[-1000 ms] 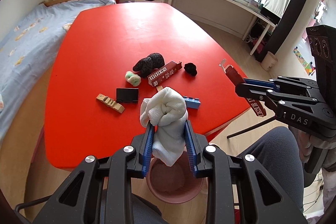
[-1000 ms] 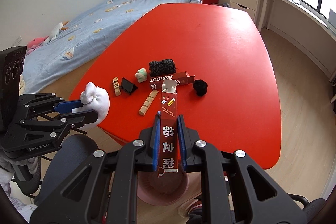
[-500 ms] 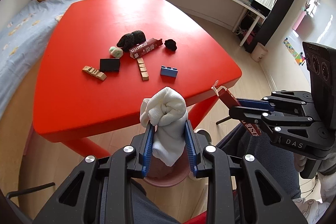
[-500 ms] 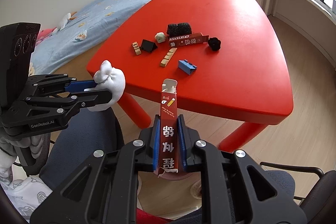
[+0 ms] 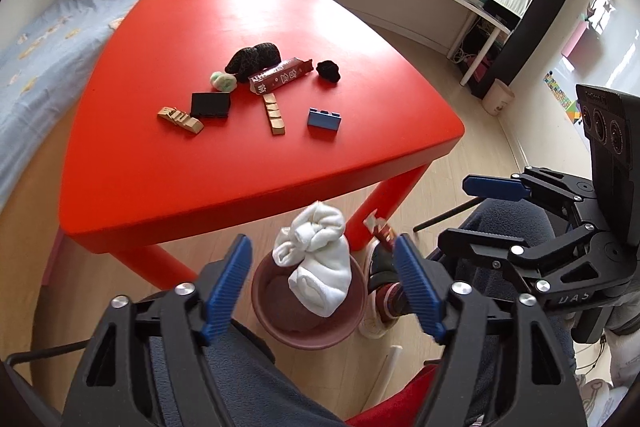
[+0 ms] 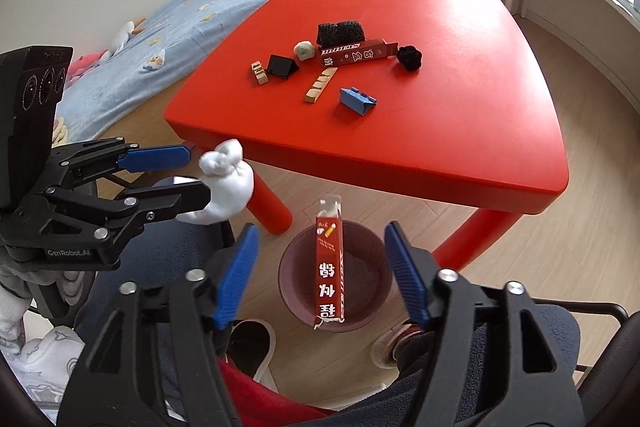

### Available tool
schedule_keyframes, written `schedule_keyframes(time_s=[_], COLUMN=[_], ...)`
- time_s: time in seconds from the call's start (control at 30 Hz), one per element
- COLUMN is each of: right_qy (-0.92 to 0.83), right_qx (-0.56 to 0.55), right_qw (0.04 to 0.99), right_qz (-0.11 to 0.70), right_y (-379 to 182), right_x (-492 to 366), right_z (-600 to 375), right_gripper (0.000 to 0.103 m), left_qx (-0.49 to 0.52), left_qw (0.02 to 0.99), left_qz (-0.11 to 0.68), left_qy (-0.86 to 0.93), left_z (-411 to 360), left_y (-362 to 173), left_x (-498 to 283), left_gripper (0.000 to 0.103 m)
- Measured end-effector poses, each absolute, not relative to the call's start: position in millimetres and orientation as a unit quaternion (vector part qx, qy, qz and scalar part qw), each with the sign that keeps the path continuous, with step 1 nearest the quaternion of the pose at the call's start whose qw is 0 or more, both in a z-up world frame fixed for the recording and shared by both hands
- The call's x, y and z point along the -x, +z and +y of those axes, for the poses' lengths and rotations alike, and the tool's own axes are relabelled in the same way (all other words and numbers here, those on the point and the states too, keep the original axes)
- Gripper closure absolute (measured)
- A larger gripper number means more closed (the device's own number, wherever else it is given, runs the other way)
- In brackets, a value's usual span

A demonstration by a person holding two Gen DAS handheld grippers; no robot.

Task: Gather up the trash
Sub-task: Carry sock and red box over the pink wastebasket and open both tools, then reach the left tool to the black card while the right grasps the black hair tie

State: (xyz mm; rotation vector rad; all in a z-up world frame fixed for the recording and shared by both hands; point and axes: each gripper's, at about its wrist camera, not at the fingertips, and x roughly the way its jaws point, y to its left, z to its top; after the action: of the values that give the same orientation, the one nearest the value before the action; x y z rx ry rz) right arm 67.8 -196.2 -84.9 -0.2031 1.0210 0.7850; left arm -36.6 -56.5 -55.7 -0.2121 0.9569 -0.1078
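Because both grippers are hanging over the pink bin beside the table, their jaws are opening: the white wad is dropping free below the left gripper, and the red carton is falling beneath the right gripper.

Below my grippers the bin stands on bare floor, its mouth partly filled by the sock and carton. The table edge overhangs just beyond it, a leg close beside. My knees and what looks like a shoe crowd the near side.
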Motion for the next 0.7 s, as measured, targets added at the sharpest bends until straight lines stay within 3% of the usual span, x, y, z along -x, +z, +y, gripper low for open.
schedule_keyframes(time_s=[0.07, 0.17, 0.7], right_qy=[0.358, 0.352, 0.349], right_qx=[0.092, 0.091, 0.087], right_qw=[0.799, 0.8, 0.798], right_qz=[0.475, 0.477, 0.483], right_y=[-84.9, -85.9, -90.0], right_x=[-69.9, -72.4, -75.1], right_z=[-198.4, -199.7, -199.9], right_gripper=[0.011, 0.007, 0.004], left_qx=[0.101, 0.101, 0.111], left_qw=[0.883, 0.883, 0.882], left_qz=[0.456, 0.458, 0.458], left_qy=[-0.042, -0.035, -0.022], left_z=[-53.4, -50.5, -40.3], left_y=[-54.7, -55.3, -55.7], left_x=[37.3, 37.0, 38.7], left_gripper=[0.012, 0.009, 0.008])
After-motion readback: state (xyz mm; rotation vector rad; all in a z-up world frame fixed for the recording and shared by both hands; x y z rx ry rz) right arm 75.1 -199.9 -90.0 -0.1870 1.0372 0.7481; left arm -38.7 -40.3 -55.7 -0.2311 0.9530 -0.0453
